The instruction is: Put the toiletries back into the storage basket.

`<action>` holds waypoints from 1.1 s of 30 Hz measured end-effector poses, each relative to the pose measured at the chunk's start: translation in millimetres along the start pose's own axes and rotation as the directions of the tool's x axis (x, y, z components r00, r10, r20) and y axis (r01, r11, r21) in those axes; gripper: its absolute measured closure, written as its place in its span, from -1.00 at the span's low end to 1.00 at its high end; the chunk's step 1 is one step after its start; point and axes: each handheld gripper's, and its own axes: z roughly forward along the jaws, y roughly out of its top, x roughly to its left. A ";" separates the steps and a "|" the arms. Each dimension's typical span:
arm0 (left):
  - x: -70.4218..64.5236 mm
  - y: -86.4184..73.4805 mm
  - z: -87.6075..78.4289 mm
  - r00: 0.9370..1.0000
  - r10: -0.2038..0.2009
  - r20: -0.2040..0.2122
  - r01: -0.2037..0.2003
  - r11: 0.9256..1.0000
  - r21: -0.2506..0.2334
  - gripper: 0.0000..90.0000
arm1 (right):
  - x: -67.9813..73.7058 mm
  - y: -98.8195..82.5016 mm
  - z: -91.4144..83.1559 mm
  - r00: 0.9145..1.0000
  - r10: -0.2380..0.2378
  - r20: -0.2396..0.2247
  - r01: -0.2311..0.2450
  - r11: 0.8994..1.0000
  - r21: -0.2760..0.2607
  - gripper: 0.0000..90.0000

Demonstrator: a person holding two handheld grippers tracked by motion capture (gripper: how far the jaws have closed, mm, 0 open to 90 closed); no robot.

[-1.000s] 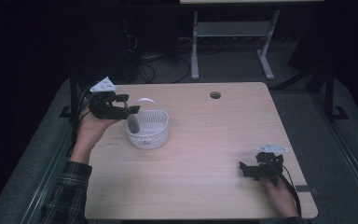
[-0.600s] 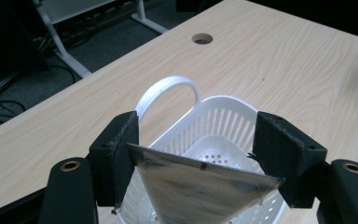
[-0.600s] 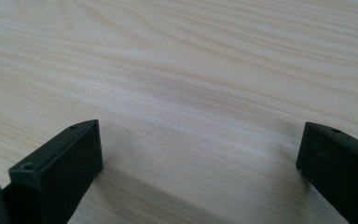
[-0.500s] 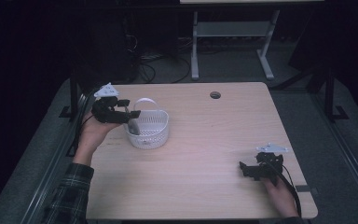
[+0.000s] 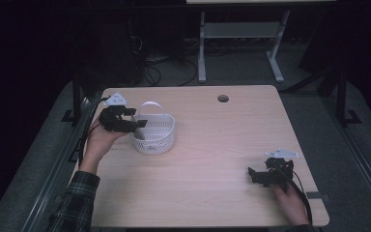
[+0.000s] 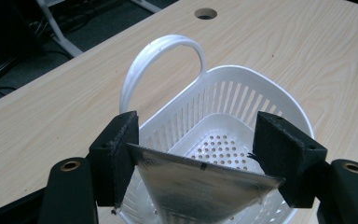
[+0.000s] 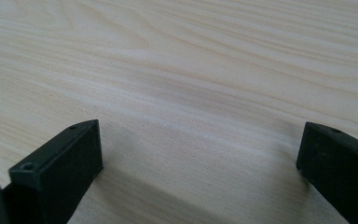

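Note:
A white slotted plastic basket [image 5: 154,135] with an upright loop handle [image 6: 163,46] stands on the left part of the wooden table [image 5: 222,145]. My left gripper [image 5: 135,118] hovers at the basket's left rim, pointing right over it. In the left gripper view, its jaws are shut on a silvery, wedge-shaped foil packet [image 6: 200,186] that spans pad to pad just above the basket's perforated bottom [image 6: 219,147]. My right gripper [image 5: 253,176] rests low at the table's front right, open, with bare wood between its fingers [image 7: 56,168].
A round cable hole [image 5: 223,98] sits near the table's far edge. Beyond the table, a white desk frame [image 5: 236,34] and cables lie on the dark floor. Metal rails run along both sides of the table.
My left gripper has sunk toward the basket's rim with the foil packet still between its jaws. The right gripper has not moved.

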 end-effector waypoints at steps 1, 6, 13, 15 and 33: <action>-0.2 -0.1 0.2 1.000 0.000 -0.001 0.000 1.000 0.001 -0.31 | 0.0 0.0 0.0 1.000 0.000 0.000 0.000 1.000 0.000 -1.00; -1.1 -0.9 2.3 1.000 -0.004 0.004 0.004 1.000 0.009 -0.31 | 0.0 0.0 0.0 1.000 0.000 0.000 0.000 1.000 0.000 -1.00; -2.5 -0.9 6.3 1.000 0.007 0.008 -0.007 1.000 0.027 -0.31 | 0.0 0.0 0.0 1.000 0.000 0.000 0.000 1.000 0.000 -1.00; -3.4 -1.2 7.4 1.000 0.006 0.008 -0.006 0.999 0.034 -0.31 | 0.0 0.0 0.0 1.000 0.000 0.000 0.000 1.000 0.000 -1.00; -3.6 -2.4 1.4 1.000 -0.009 0.003 0.008 1.000 0.025 -0.66 | 0.0 -0.4 -0.3 1.000 0.000 -0.002 0.000 1.000 -0.001 -1.00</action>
